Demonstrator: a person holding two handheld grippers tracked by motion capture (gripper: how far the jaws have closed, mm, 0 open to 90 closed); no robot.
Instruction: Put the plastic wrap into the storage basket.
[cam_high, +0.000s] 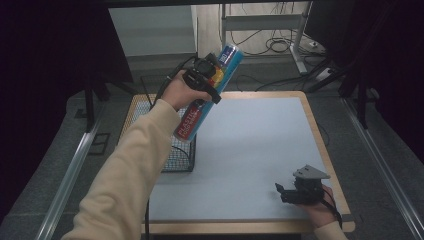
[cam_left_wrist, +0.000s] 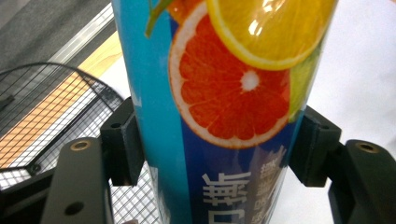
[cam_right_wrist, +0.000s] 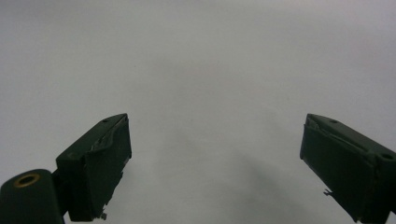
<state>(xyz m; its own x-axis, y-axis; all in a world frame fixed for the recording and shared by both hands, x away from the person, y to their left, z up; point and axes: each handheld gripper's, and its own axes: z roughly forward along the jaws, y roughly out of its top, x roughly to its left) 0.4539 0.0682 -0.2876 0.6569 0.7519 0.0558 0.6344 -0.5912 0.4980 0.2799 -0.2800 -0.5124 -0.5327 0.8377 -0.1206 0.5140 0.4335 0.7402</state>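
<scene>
Left gripper (cam_high: 209, 79): up in the air, above the far left part of the desk. Clenched round the tube, one black jaw on each side of it.
Tube (cam_high: 208, 100): long, blue, w/ orange and lemon slices printed on it. Held off the desk, tilted, top end pointing up and away, bottom end down toward the basket. Red band w/ white letters near the low end.
Tube close up (cam_left_wrist: 219, 116): in the left gripper view, big orange slice between the two jaws, white signs lower down, can't read them.
Left hand (cam_high: 176, 92): wrapped round the gripper handle, cream sleeve running down to the near left edge.
Basket (cam_high: 181, 155): black wire mesh, at the left edge of the desk, just under the low end of the tube. Tube not touching it, as far as can be told.
Basket from left gripper view (cam_left_wrist: 42, 116): mesh and round rim at the left, wood edge seen through it.
Right gripper (cam_high: 286, 192): low at the near right corner of the desk, grey 3-cornered plate on top. Jaws wide apart, nothing between them.
Right gripper close up (cam_right_wrist: 215, 158): two dark jaws spread over the plain grey-white mat.
Right hand (cam_high: 317, 207): at the near right edge, on the handle.
Desk (cam_high: 260, 150): wood rim, grey-white mat on top.
</scene>
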